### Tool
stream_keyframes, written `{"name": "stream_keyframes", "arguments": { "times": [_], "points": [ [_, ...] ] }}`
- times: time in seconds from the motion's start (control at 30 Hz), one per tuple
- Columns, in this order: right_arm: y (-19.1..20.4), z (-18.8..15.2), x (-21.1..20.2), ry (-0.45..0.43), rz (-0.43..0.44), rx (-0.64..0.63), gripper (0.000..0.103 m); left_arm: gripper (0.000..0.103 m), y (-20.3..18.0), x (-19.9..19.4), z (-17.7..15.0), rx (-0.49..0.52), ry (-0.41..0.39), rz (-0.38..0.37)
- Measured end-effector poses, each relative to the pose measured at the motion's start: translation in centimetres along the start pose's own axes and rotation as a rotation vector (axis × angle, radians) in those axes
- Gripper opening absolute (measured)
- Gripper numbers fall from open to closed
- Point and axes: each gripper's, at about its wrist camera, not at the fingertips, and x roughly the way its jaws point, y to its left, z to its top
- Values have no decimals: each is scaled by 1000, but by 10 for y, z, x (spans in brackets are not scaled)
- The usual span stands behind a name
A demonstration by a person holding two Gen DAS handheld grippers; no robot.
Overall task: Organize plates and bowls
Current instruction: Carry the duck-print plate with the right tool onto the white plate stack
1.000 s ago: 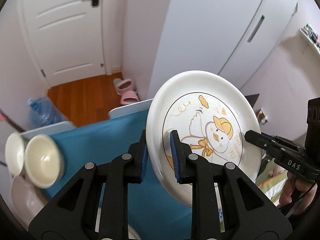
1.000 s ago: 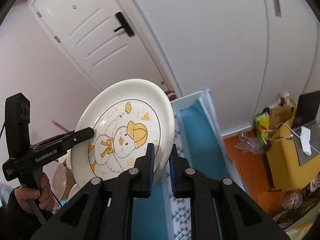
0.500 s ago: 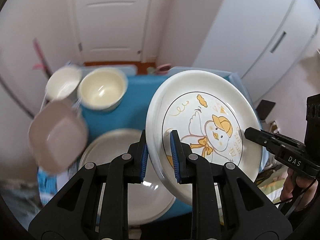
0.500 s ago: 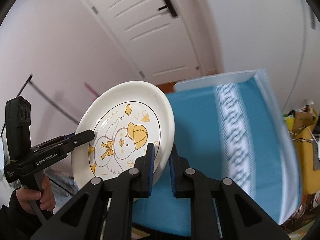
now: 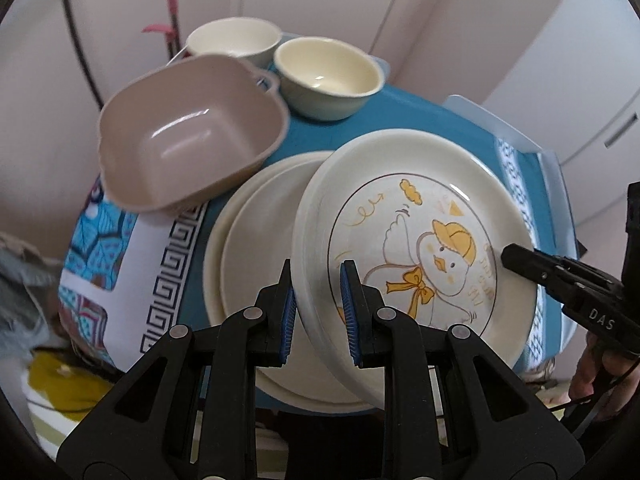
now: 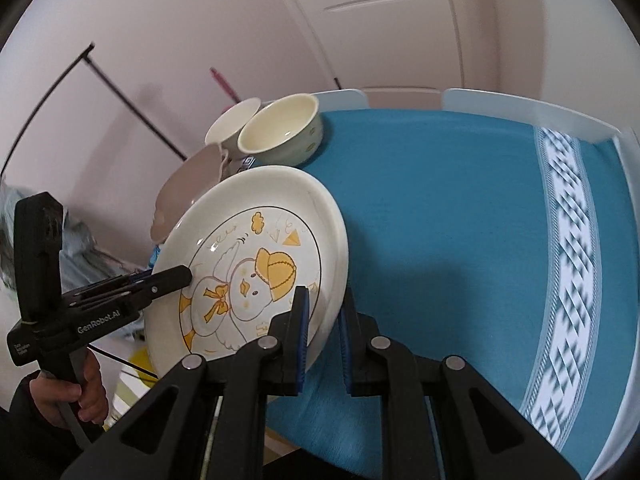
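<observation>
A cream plate with a yellow duck drawing (image 5: 420, 240) is held tilted in the air by both grippers. My left gripper (image 5: 320, 296) is shut on its near rim. My right gripper (image 6: 322, 320) is shut on the opposite rim of the duck plate (image 6: 256, 264). Just below it, plain cream plates (image 5: 248, 248) are stacked on the blue tablecloth (image 6: 440, 208). A taupe square bowl (image 5: 188, 136) and two cream round bowls (image 5: 328, 76) (image 5: 234, 38) stand behind the stack.
The table's right half is bare blue cloth with a white patterned band (image 6: 568, 264). White chair backs (image 6: 520, 108) stand at the far edge. A pink wall and a white door (image 6: 380, 20) lie behind.
Both grippers have swung down with the duck plate from facing the door and wall to over the table. The plate now hangs just above the plain plate stack.
</observation>
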Motion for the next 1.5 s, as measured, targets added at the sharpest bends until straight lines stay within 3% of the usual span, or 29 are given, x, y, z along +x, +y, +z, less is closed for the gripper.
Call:
{"name": "stream_keyframes", "arguments": {
  "times": [0.3, 0.57, 1.1, 1.5],
  "points": [
    [5, 5, 19, 40, 4, -72, 13, 19, 22, 23, -11, -79, 8, 7],
    [6, 8, 26, 65, -1, -96, 13, 19, 23, 35, -14, -67, 23, 56],
    [16, 10, 32, 76, -29, -184, 13, 19, -17, 36, -18, 165, -6, 347],
    [19, 12, 42, 90, -35, -195, 13, 19, -29, 34, -21, 234, -22, 443]
  ]
}}
